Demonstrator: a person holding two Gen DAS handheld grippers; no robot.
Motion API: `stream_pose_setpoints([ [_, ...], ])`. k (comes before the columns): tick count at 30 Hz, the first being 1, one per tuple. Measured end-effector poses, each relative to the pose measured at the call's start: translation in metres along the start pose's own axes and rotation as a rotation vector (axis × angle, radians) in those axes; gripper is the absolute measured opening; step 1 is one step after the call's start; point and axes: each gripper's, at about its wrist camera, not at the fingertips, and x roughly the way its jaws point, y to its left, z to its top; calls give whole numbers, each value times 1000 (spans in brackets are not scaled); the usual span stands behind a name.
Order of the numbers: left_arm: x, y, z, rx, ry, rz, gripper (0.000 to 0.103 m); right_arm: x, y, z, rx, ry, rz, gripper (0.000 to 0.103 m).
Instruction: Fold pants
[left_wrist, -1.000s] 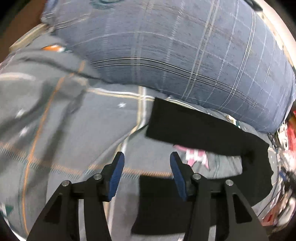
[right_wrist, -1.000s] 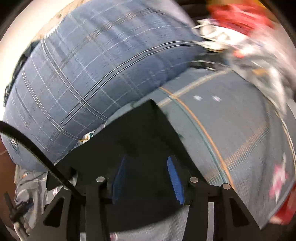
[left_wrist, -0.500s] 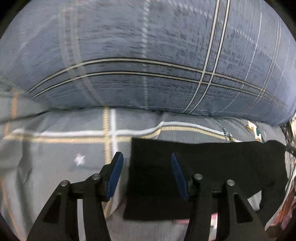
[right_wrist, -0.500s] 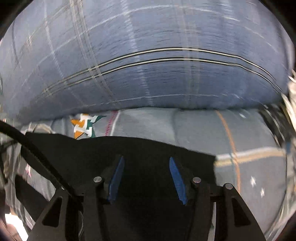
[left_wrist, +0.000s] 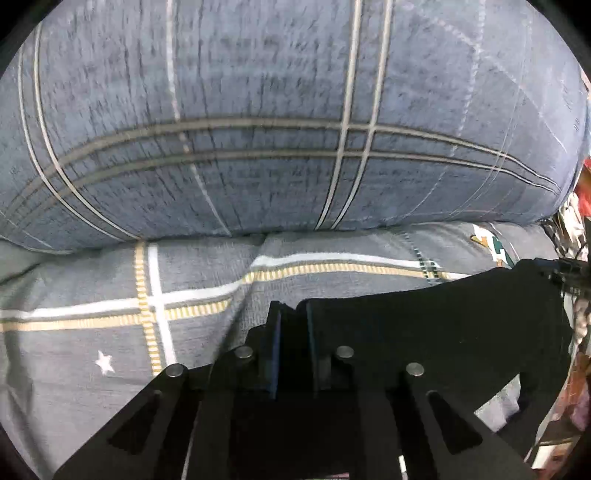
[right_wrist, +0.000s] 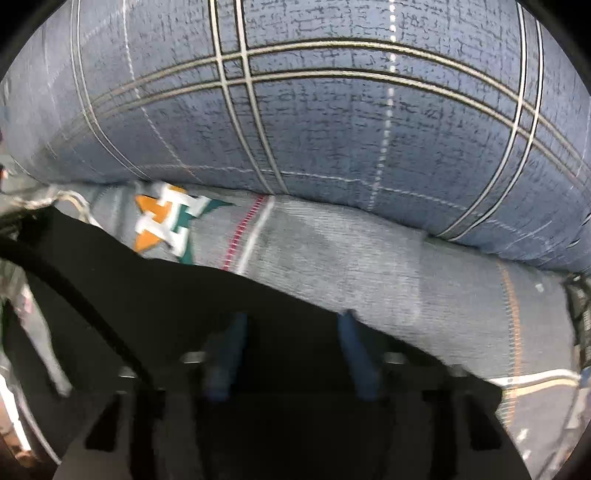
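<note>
Black pants (left_wrist: 443, 332) lie on a grey patterned bedsheet (left_wrist: 92, 332), just in front of a big blue plaid pillow (left_wrist: 277, 129). My left gripper (left_wrist: 291, 310) points down at the pants' left corner. Its jaws are closing, and the blue pads pinch the black cloth between them. In the right wrist view the pants (right_wrist: 166, 295) fill the lower left. My right gripper (right_wrist: 291, 317) hangs over their far edge, blurred. Its jaws are closing too, with black cloth between the pads and a wide gap still showing.
The plaid pillow (right_wrist: 332, 110) walls off the far side in both views. A black cable (right_wrist: 74, 291) crosses the left of the right wrist view. Colourful clutter (left_wrist: 580, 206) sits at the right edge, beyond the sheet (right_wrist: 406, 277).
Both grippers swung toward the pillow and sank onto the pants' far edge. The left jaws went from wide apart to nearly together on the cloth. The right jaws narrowed.
</note>
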Motion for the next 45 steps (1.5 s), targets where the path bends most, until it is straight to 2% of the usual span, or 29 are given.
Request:
stream_pose_setpoints([
  [1,-4,-3,-2,11,-10,12,12,-1,-1,0,16,0,16,5],
  [3,-15,-5,-4,11,-30,19,11,-7,-5,-2,58,-5,46,5],
  [11,-70,-7,-16,-23,-154,-4,11,-66,7,-18,102,-133,19,5],
  [14,-100,-13,-30,-23,-211,-24,11,-88,18,-32,95,-167,9,5],
  [18,-134,-30,-54,0,-261,-27,11,-113,33,-63,109,-209,7,5],
  [22,-170,-33,-89,24,-308,-12,11,-133,47,-110,134,-247,28,5],
  [25,-179,-36,-113,52,-342,14,12,-144,55,-141,155,-264,47,5],
  [29,-190,-43,-161,101,-368,40,12,-145,63,-191,182,-250,84,5],
  [32,-181,-43,-206,111,-345,53,13,-131,67,-227,212,-214,112,1],
  [37,-167,-29,-274,42,-280,15,15,-103,69,-272,251,-158,118,1],
  [39,-171,-18,-292,-16,-275,8,15,-101,70,-285,259,-153,107,1],
  [42,-185,9,-309,-150,-288,-64,15,-112,69,-297,281,-186,81,2],
  [43,-187,17,-311,-192,-288,-99,21,-114,68,-298,289,-195,76,3],
  [44,-189,26,-312,-241,-286,-148,32,-118,68,-302,298,-206,73,4],
  [45,-189,34,-311,-298,-281,-214,39,-121,67,-304,306,-216,77,4],
])
